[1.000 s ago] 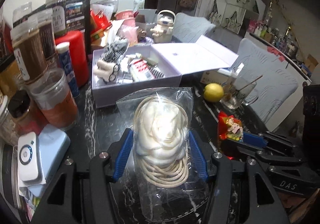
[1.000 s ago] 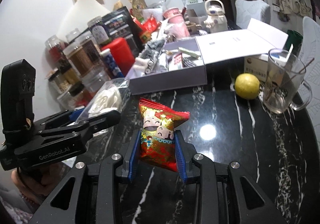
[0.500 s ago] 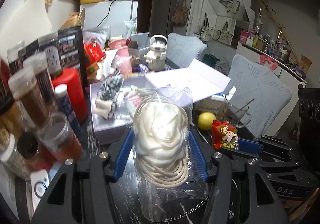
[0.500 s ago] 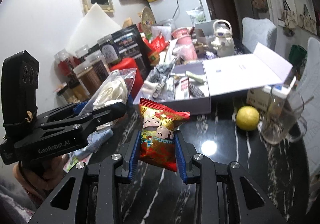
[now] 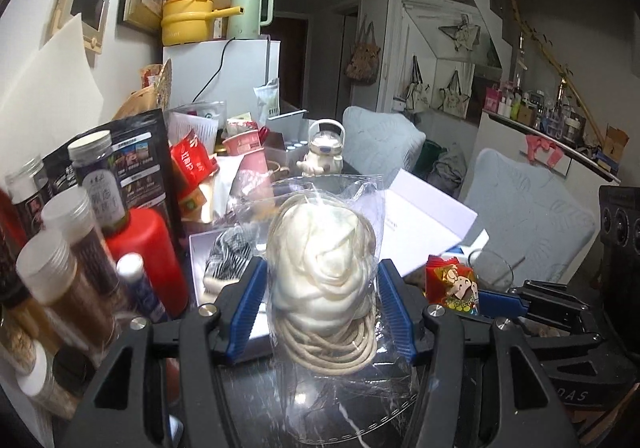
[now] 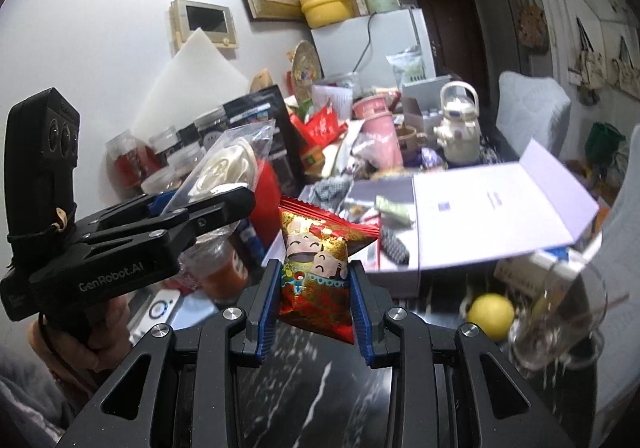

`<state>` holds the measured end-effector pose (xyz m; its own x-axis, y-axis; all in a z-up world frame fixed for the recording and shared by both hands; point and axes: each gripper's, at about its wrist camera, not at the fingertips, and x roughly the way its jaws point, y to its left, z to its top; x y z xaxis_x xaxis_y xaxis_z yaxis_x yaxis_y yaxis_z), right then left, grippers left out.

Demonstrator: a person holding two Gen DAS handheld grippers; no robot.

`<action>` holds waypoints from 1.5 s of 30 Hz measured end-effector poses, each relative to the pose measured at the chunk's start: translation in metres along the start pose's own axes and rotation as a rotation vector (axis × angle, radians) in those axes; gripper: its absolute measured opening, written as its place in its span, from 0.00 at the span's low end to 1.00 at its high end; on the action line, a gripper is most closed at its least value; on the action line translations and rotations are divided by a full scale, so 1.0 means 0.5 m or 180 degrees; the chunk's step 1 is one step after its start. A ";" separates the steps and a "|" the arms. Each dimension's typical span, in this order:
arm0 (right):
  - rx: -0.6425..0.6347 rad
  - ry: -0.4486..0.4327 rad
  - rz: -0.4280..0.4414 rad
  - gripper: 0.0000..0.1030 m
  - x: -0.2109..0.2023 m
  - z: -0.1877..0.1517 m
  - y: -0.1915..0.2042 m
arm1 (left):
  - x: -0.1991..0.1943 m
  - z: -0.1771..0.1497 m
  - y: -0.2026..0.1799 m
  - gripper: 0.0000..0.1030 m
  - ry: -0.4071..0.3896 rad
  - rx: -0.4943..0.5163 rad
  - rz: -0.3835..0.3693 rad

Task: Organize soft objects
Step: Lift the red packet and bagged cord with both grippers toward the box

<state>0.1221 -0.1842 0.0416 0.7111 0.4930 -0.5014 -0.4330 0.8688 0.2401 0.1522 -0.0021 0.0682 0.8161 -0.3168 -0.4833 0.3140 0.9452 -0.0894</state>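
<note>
We carry a bagged cord (image 5: 322, 300) in the left claw (image 5: 322, 312) and a snack packet (image 6: 316, 276) in the right claw (image 6: 316, 312), both clamped, and next must lower them into the open box (image 6: 400, 280) at one o'clock.

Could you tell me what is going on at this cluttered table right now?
A person holds a gripper in each hand. The left gripper is shut on a clear bag of cream cord, and the right gripper is shut on a red snack packet. Both are held up above the dark marble table, in front of the open lavender box.
</note>
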 end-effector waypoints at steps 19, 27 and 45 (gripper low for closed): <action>-0.0224 -0.0144 -0.0003 0.32 0.113 0.150 -0.043 | 0.142 0.097 0.060 0.55 -0.0236 -0.0013 0.0161; -0.0244 -0.0155 -0.0014 0.32 0.185 0.207 -0.080 | 0.213 0.119 0.092 0.55 -0.0234 -0.0066 0.0290; -0.0011 0.0082 -0.0023 0.32 0.340 0.228 -0.146 | 0.372 0.090 0.143 0.55 0.0231 -0.0106 0.0499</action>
<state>0.3378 -0.1583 0.0336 0.6997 0.4853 -0.5243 -0.4299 0.8721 0.2337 0.3481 0.0032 0.0110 0.8163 -0.1600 -0.5550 0.1684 0.9850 -0.0362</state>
